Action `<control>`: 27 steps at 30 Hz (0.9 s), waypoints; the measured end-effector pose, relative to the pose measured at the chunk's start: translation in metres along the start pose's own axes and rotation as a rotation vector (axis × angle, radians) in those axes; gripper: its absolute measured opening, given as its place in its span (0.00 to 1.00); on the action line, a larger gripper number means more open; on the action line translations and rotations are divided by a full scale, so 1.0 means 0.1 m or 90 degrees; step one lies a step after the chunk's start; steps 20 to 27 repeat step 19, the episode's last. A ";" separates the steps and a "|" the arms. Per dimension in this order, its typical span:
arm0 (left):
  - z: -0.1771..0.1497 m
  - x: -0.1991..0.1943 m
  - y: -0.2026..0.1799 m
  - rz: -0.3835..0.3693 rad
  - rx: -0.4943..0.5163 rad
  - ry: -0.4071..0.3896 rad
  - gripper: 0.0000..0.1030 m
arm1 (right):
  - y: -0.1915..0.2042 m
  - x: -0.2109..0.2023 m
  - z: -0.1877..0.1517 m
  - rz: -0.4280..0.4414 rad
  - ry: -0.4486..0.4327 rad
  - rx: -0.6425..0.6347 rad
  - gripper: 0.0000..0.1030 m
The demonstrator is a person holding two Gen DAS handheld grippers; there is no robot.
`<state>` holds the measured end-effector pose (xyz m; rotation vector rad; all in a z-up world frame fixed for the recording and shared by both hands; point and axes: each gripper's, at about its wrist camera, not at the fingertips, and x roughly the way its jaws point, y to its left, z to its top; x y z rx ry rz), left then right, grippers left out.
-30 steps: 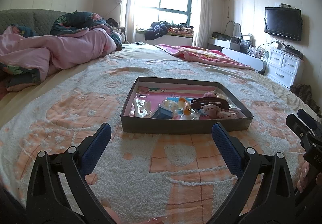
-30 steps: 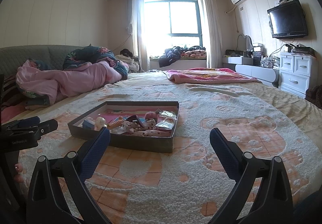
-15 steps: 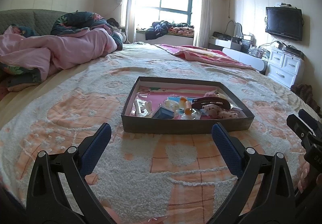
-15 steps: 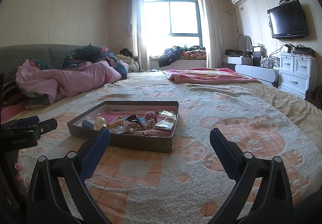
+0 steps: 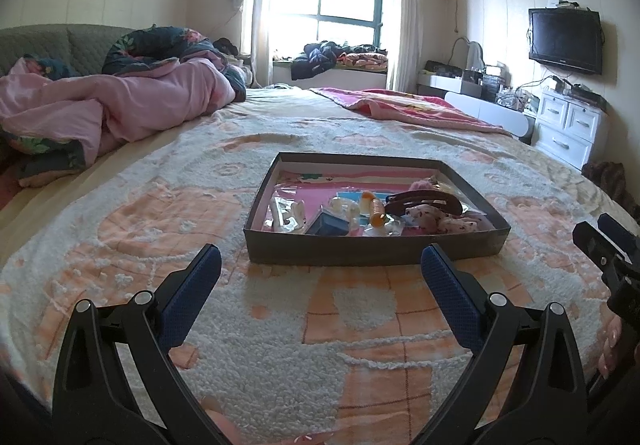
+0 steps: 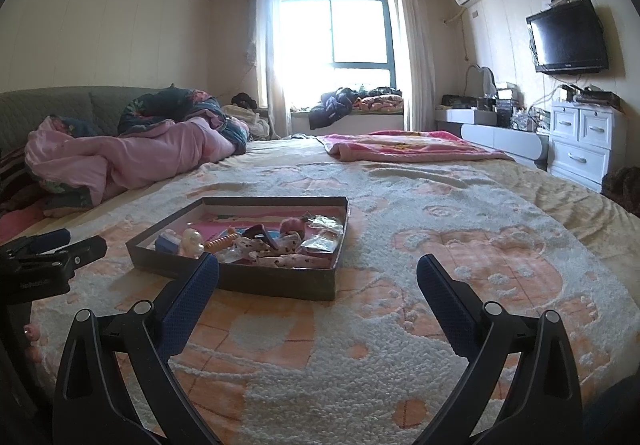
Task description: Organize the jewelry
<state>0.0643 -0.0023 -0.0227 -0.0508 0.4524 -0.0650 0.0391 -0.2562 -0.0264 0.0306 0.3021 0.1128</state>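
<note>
A shallow dark box (image 5: 360, 251) (image 6: 276, 287) lies on the bed, holding jewelry and hair accessories: a brown hair clip (image 5: 424, 201), an orange spiral tie (image 5: 377, 211) (image 6: 219, 243), a small blue box (image 5: 328, 225), clear packets (image 5: 286, 211) (image 6: 320, 241) and a spotted fabric piece (image 6: 280, 259). My left gripper (image 5: 320, 265) hovers open just short of the box's near wall, nothing between its fingers. My right gripper (image 6: 318, 271) is open too, to the right of the box's near corner. Each view shows part of the other gripper at its edge.
The bed wears a cream and orange fluffy blanket (image 5: 280, 345). A pink quilt (image 5: 120, 109) is heaped at the left, a pink blanket (image 6: 404, 147) lies farther back. White drawers (image 6: 584, 149) and a wall TV (image 6: 568, 37) stand at the right.
Both views rose slightly, so the box sits a little lower in frame. Nothing was grasped or released.
</note>
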 end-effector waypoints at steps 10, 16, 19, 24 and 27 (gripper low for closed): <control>0.02 0.02 0.00 0.002 0.002 0.002 0.89 | -0.04 0.05 -0.02 -0.011 0.011 0.007 0.94; 0.12 0.23 0.36 0.054 -0.065 0.047 0.89 | -0.30 0.34 0.13 -0.056 0.064 0.048 0.94; 0.25 0.53 0.85 0.129 -0.110 0.099 0.89 | -0.66 0.73 0.31 -0.140 0.105 0.056 0.94; 0.25 0.53 0.85 0.129 -0.110 0.099 0.89 | -0.66 0.73 0.31 -0.140 0.105 0.056 0.94; 0.25 0.53 0.85 0.129 -0.110 0.099 0.89 | -0.66 0.73 0.31 -0.140 0.105 0.056 0.94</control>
